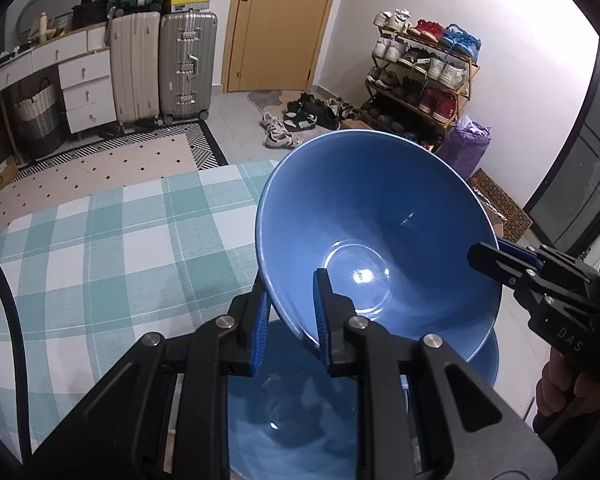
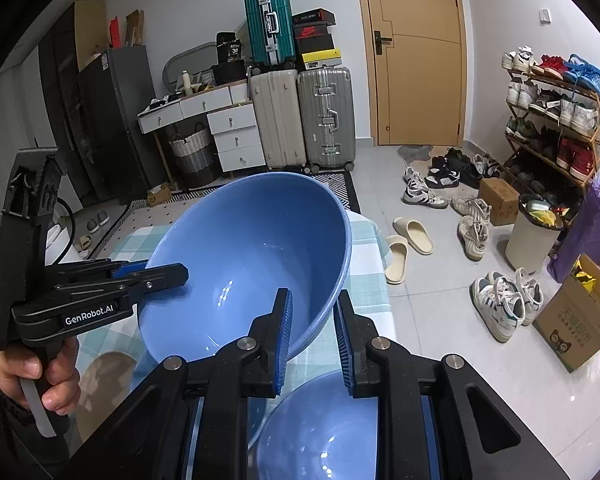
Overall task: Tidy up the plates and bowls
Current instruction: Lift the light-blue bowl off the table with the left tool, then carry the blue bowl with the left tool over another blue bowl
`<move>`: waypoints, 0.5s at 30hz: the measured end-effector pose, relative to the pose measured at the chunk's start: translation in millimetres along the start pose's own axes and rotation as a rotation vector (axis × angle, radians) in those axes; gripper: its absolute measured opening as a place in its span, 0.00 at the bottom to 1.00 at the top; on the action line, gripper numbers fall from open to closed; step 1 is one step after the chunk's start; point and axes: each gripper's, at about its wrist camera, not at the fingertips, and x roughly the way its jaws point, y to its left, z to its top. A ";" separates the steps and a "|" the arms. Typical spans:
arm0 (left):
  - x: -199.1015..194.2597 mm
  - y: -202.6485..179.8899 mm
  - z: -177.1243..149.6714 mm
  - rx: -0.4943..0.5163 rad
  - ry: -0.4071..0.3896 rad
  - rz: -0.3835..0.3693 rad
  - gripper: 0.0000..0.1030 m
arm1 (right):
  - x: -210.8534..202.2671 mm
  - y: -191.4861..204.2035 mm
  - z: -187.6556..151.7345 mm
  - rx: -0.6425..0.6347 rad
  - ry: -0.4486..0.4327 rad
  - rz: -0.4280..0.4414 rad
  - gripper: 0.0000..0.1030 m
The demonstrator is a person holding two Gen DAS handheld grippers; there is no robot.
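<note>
A large blue bowl (image 1: 380, 220) (image 2: 252, 240) hangs tilted above the table, held by its rim from two sides. My left gripper (image 1: 292, 320) is shut on its near rim, one pad inside the bowl and one outside; in the right wrist view the left gripper (image 2: 176, 270) grips the bowl's left edge. My right gripper (image 2: 314, 332) is shut on the opposite rim and shows at the bowl's right edge (image 1: 486, 258). Directly beneath sits a second blue bowl (image 1: 292, 412) (image 2: 324, 432), partly hidden by the gripper bodies.
The table wears a teal-and-white checked cloth (image 1: 100, 240) (image 2: 366, 280). A brownish round dish (image 2: 104, 372), blurred, lies at its left. Beyond are suitcases (image 1: 164, 68), a white drawer desk (image 1: 84, 80), a shoe rack (image 1: 420, 76), loose shoes (image 2: 472, 232) and cardboard boxes (image 2: 576, 320).
</note>
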 end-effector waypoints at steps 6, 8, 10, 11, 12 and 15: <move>-18.6 4.8 -17.9 -0.016 -0.009 0.014 0.16 | -7.6 14.4 -8.4 -0.013 -0.003 0.016 0.21; -23.2 6.6 -23.3 -0.019 -0.009 0.023 0.16 | -9.0 18.8 -9.8 -0.019 -0.001 0.025 0.21; -29.4 11.8 -30.4 -0.038 -0.015 0.021 0.16 | -11.8 25.0 -13.3 -0.032 0.001 0.034 0.21; -32.8 14.3 -33.7 -0.049 -0.020 0.021 0.16 | -13.3 28.5 -15.0 -0.038 0.003 0.037 0.21; -37.9 16.8 -38.0 -0.062 -0.026 0.022 0.16 | -14.2 32.1 -16.6 -0.046 0.008 0.040 0.21; -48.1 22.7 -46.1 -0.086 -0.040 0.028 0.16 | -18.8 42.7 -21.4 -0.069 0.010 0.044 0.22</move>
